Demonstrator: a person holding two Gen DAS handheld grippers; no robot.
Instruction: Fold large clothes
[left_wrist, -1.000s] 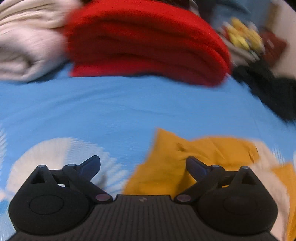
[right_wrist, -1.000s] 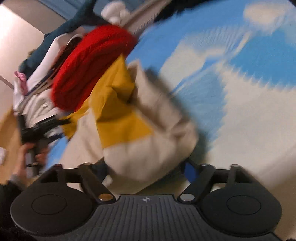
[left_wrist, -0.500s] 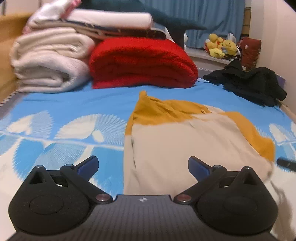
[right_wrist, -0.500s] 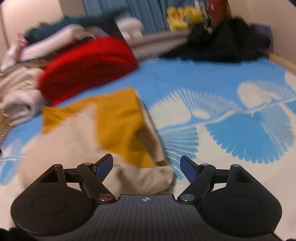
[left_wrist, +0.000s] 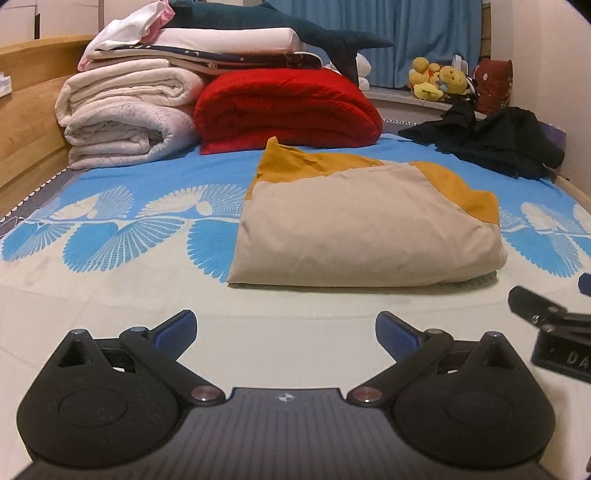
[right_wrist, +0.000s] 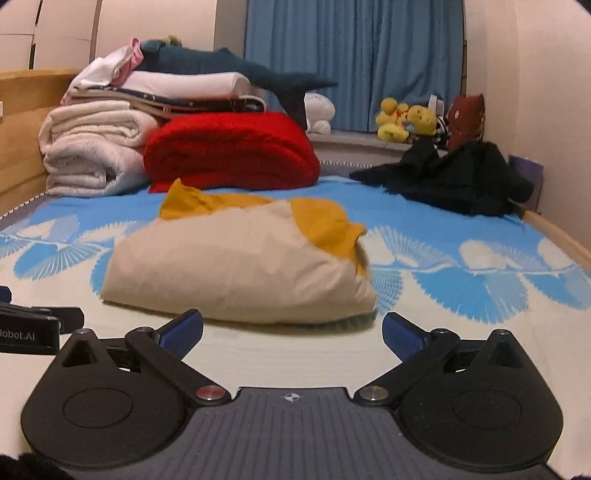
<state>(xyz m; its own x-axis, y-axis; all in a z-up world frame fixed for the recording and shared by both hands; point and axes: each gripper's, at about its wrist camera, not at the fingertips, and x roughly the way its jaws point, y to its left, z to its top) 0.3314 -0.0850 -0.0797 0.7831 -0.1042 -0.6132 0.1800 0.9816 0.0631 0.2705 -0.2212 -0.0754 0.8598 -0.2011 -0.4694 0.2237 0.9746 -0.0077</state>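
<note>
A folded beige and mustard-yellow garment (left_wrist: 365, 229) (right_wrist: 236, 266) lies on the blue-and-white patterned bed sheet (left_wrist: 122, 236) (right_wrist: 480, 273). My left gripper (left_wrist: 286, 332) is open, pulled back from the garment's near edge, with nothing between its blue pads (left_wrist: 177, 330). My right gripper (right_wrist: 291, 334) hangs just in front of the garment's near right corner; its jaws are opening and hold nothing. Each gripper shows at the edge of the other's view: the right gripper (left_wrist: 554, 317) and the left gripper (right_wrist: 26, 325).
A folded red blanket (left_wrist: 288, 110) (right_wrist: 229, 151), rolled white blankets (left_wrist: 125, 118) (right_wrist: 88, 155) and stacked bedding stand behind the garment. A black garment (left_wrist: 495, 140) (right_wrist: 454, 181) lies at the back right. Plush toys (left_wrist: 436, 83) sit by the blue curtain. A wooden headboard (left_wrist: 26, 122) bounds the left.
Both grippers pulled back from the garment, which now lies folded on the sheet. The right gripper let go of the cloth, opened wider and rolled level.
</note>
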